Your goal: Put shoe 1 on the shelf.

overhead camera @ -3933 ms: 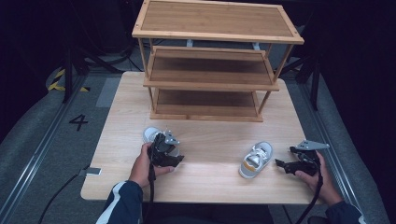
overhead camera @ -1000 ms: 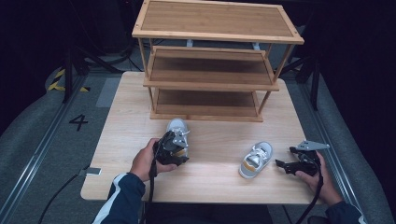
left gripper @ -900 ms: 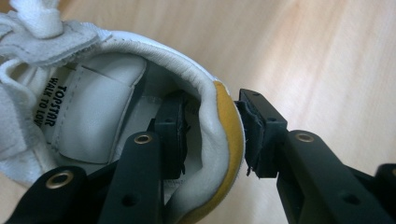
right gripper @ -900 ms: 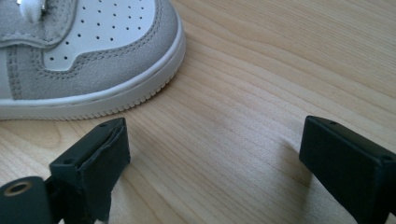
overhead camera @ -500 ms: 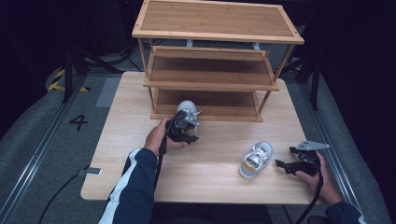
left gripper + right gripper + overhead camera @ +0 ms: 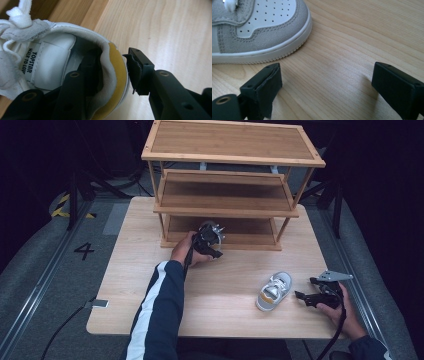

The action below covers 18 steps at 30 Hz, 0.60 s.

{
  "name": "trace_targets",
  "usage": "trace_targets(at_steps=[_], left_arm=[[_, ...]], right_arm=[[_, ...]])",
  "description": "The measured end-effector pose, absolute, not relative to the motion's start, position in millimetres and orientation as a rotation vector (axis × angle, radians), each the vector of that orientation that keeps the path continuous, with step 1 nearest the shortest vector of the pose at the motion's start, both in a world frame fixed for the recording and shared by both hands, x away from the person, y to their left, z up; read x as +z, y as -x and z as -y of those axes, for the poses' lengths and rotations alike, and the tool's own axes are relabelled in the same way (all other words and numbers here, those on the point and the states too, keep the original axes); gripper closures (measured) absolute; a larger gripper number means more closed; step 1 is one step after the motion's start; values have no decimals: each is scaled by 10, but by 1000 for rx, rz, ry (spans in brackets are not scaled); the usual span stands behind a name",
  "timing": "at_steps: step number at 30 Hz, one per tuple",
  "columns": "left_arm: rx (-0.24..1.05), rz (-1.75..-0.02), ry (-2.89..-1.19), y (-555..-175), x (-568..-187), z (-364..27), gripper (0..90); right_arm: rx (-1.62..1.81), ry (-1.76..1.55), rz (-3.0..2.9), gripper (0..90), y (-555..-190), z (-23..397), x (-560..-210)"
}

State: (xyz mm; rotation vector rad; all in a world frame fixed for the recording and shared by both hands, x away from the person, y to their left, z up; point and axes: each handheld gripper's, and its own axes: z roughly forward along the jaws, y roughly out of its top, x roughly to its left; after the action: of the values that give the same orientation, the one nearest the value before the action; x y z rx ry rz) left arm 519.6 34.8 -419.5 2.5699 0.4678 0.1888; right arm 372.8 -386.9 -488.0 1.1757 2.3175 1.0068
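Our left gripper (image 6: pixel 125 75) pinches the light shoe (image 6: pixel 60 57) by its soft heel collar; our right gripper (image 6: pixel 324 85) gapes empty near the other shoe (image 6: pixel 259 30).

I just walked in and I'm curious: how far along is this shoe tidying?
About halfway, it seems. No shoe sits on the wooden rack yet. In hand: the left gripper is clamped on the heel of one small shoe, right at the rack's bottom shelf. Left to do: set it down there, then fetch the second shoe, which lies on the table beside the open, empty right gripper.
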Motion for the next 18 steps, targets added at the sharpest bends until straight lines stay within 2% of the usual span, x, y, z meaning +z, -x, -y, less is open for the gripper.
trace_targets(at_steps=[3, 9, 11, 18], left_arm=[[164, -465, -2583, -5272, -4231, -314, 594], [207, -482, -2566, -5324, -4234, -352, 560], [226, -524, -2523, -5296, -4222, -374, 475], [332, -606, -2455, -5173, -4051, -489, 367]], right_arm=[[1008, -1170, -2318, 100, -3729, 3869, -4881], [1008, -1169, -2319, 102, -3728, 3869, -4880], [1012, -1170, -2319, 103, -3727, 3868, -4881], [1013, -1167, -2321, 109, -3725, 3868, -4880]])
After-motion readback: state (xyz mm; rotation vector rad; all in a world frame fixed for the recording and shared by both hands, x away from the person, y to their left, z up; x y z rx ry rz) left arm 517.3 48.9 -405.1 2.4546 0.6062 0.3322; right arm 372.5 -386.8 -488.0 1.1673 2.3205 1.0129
